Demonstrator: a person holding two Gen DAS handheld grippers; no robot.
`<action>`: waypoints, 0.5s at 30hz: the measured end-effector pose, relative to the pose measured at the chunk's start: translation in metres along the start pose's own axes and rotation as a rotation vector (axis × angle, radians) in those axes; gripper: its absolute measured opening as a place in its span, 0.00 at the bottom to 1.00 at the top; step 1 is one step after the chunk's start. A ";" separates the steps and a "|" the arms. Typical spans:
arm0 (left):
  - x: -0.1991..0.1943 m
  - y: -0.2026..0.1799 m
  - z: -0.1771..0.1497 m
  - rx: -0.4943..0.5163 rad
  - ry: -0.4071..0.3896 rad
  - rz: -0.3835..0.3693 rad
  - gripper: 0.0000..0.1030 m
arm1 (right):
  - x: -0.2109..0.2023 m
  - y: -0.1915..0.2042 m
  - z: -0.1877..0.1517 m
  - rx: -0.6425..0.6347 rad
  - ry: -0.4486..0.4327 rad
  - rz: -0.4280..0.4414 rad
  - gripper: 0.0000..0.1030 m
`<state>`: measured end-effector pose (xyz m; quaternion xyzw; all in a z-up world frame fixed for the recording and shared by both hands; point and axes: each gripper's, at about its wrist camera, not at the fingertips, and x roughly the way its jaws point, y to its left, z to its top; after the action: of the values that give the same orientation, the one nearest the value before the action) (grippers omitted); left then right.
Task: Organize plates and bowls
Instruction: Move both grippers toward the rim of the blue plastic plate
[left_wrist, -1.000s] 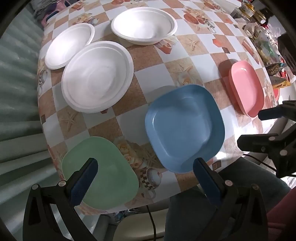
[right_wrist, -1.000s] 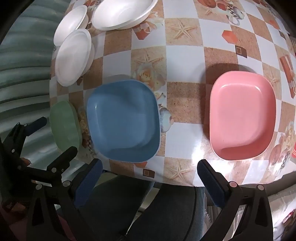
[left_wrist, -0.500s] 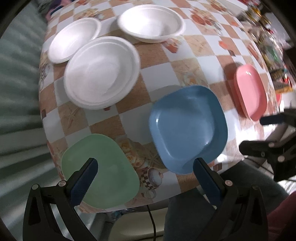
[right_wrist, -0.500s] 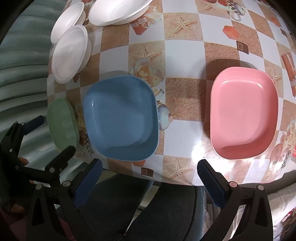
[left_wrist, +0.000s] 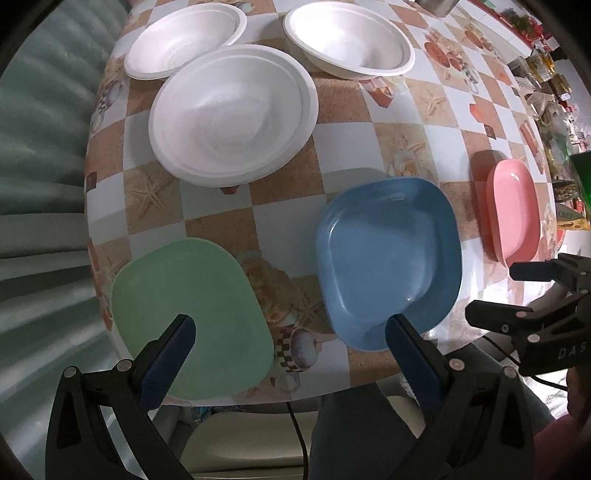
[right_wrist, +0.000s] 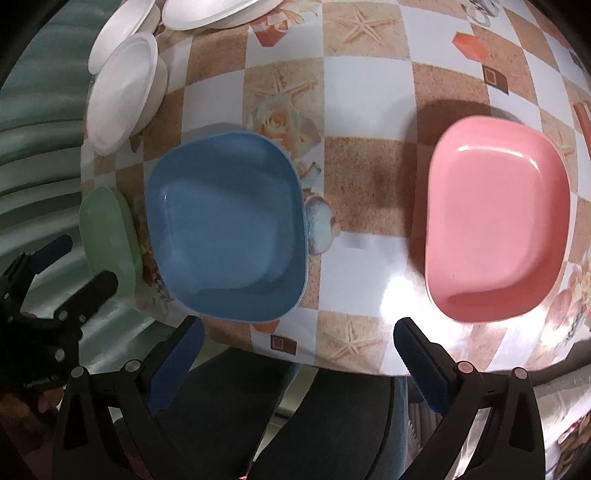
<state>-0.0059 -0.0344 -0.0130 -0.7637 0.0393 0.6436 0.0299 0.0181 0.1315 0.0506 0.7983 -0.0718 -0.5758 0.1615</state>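
Note:
Three square plates lie along the table's near edge: a green plate (left_wrist: 192, 314) (right_wrist: 107, 236), a blue plate (left_wrist: 388, 258) (right_wrist: 225, 225) and a pink plate (left_wrist: 513, 210) (right_wrist: 495, 218). Behind them sit three white foam bowls: a large one (left_wrist: 232, 110), a smaller one (left_wrist: 184, 40) and a third (left_wrist: 351, 37). My left gripper (left_wrist: 291, 332) hangs open over the near edge between the green and blue plates. My right gripper (right_wrist: 299, 336) is open too, above the edge between the blue and pink plates. Neither holds anything.
The table (left_wrist: 417, 122) wears a checked cloth with starfish and shell prints. Jars and packets (left_wrist: 546, 85) crowd its far right. A person's legs (right_wrist: 314, 417) are below the near edge. A pale corrugated wall (left_wrist: 40, 177) runs along the left.
Both grippers have moved in closer to the table, so the plates look larger. No plate or bowl has shifted.

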 end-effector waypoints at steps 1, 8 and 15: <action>0.001 -0.001 -0.001 -0.001 0.002 0.005 1.00 | 0.002 0.002 0.003 -0.015 -0.021 0.011 1.00; 0.004 -0.008 0.008 -0.013 -0.021 0.054 1.00 | 0.023 0.003 0.021 -0.017 -0.032 0.012 1.00; 0.008 -0.015 0.015 -0.004 -0.012 0.072 1.00 | 0.054 0.016 0.038 -0.005 -0.062 0.003 1.00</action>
<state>-0.0182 -0.0184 -0.0239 -0.7580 0.0653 0.6490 0.0056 0.0013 0.0938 -0.0027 0.7797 -0.0763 -0.6001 0.1618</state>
